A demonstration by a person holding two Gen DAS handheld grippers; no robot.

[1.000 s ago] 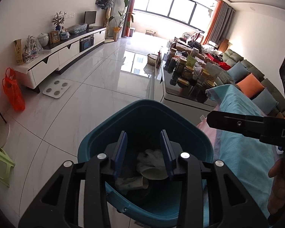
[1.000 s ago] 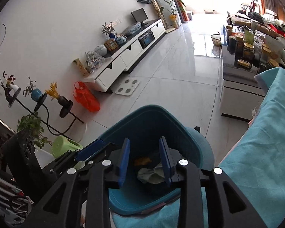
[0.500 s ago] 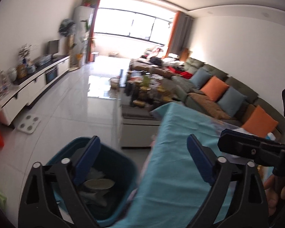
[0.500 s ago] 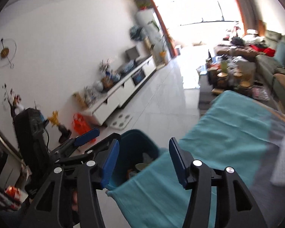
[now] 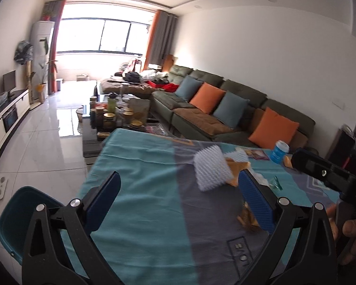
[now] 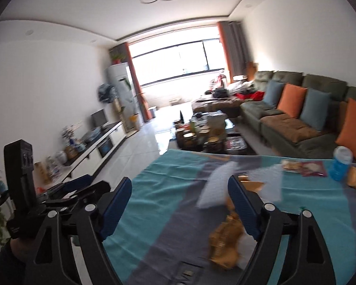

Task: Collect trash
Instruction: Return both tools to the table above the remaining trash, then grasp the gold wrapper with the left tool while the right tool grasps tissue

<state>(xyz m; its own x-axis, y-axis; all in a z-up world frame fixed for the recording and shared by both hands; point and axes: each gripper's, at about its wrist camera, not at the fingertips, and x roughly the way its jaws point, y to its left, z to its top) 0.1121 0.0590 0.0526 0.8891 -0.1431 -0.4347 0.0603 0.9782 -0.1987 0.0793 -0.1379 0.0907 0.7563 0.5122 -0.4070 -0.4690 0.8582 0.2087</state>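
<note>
My left gripper and right gripper both hang with jaws wide and empty over the teal tablecloth, the gold wrapper nearest, the white foam net beyond, the teal bin down left.

Between my wide-spread left fingers lies bare teal cloth on the tabletop, with a white foam net and gold wrappers crowding the right side, and the bin sits below the left edge.
</note>
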